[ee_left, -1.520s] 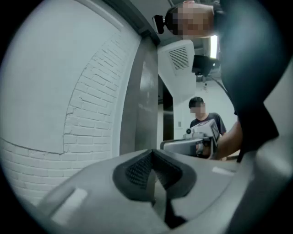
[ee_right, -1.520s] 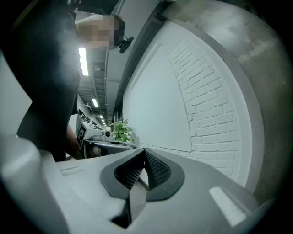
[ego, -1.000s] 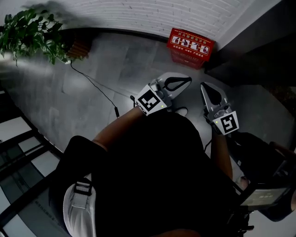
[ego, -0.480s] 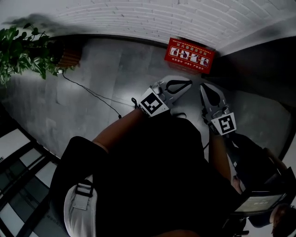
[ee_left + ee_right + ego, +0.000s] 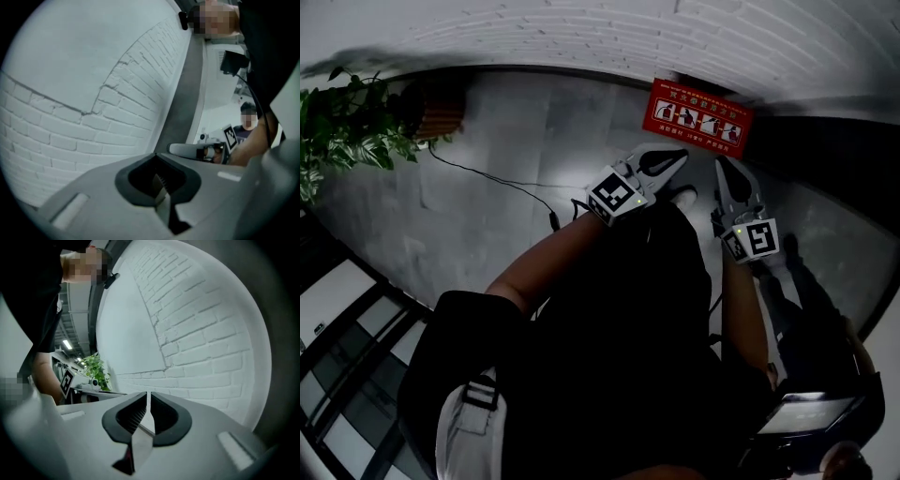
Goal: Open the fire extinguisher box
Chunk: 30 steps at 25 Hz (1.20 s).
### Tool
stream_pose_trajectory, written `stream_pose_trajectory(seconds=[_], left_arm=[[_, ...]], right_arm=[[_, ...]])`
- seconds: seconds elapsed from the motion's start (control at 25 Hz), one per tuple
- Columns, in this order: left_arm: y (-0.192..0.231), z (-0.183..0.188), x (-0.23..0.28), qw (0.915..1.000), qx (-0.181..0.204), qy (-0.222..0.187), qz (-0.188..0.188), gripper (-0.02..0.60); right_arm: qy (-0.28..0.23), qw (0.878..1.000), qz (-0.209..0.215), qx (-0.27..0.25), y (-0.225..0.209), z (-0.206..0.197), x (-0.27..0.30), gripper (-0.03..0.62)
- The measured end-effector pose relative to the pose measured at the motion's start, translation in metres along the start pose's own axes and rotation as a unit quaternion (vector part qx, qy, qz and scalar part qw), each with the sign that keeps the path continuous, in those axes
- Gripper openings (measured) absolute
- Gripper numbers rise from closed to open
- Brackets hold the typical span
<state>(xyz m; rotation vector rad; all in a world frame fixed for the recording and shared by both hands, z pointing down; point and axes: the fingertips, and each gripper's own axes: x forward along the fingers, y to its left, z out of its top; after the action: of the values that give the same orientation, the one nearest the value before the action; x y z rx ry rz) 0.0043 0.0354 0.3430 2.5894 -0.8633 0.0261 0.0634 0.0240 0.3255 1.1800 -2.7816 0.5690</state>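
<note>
The red fire extinguisher box stands on the grey floor against the white brick wall, its lid with white pictures facing up. My left gripper is held just short of the box, below its left part, with its jaws together and nothing in them. My right gripper points at the box's right part from just below. Its jaws are starting to open, only a thin slit shows between them and nothing is in it. Both gripper views face the brick wall and do not show the box.
A potted plant stands at the left, near the wall. A black cable runs from it across the floor toward my feet. Dark panelling lies right of the box. A glazed railing is at the lower left.
The view has drawn nearer to the wall and the box. Both grippers have moved up toward the box, and the right one's tip is now close under its right part.
</note>
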Motion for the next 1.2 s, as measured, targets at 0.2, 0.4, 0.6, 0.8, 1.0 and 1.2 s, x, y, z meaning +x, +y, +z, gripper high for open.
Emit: stream_pose_trajectory(seconds=[0.2,0.4,0.6,0.8,1.0,1.2], left_arm=[[0.036,-0.064,0.025,0.9953,-0.09,0.018,0.029,0.003],[0.06,-0.135,0.053,0.9862,-0.155,0.041,0.041,0.008],[0.07,-0.203,0.079,0.9803,-0.175,0.079,0.046,0.025],[0.072,-0.246,0.091,0.9774,-0.181,0.103,0.037,0.012],[0.084,-0.271,0.104,0.9699,-0.216,0.1,0.051,0.012],[0.096,-0.285,0.11,0.9663,-0.232,0.097,0.056,0.012]], right_arm=[[0.008,0.988,-0.061,0.139,-0.057,-0.084,0.013,0.094],[-0.002,0.936,-0.142,0.322,-0.117,-0.199,0.006,0.163],[-0.037,0.876,-0.206,0.434,-0.162,-0.286,-0.007,0.206],[-0.08,0.809,-0.258,0.522,-0.187,-0.351,-0.016,0.207],[-0.121,0.787,-0.254,0.549,-0.199,-0.383,-0.005,0.212],[-0.135,0.764,-0.272,0.57,-0.205,-0.402,0.003,0.212]])
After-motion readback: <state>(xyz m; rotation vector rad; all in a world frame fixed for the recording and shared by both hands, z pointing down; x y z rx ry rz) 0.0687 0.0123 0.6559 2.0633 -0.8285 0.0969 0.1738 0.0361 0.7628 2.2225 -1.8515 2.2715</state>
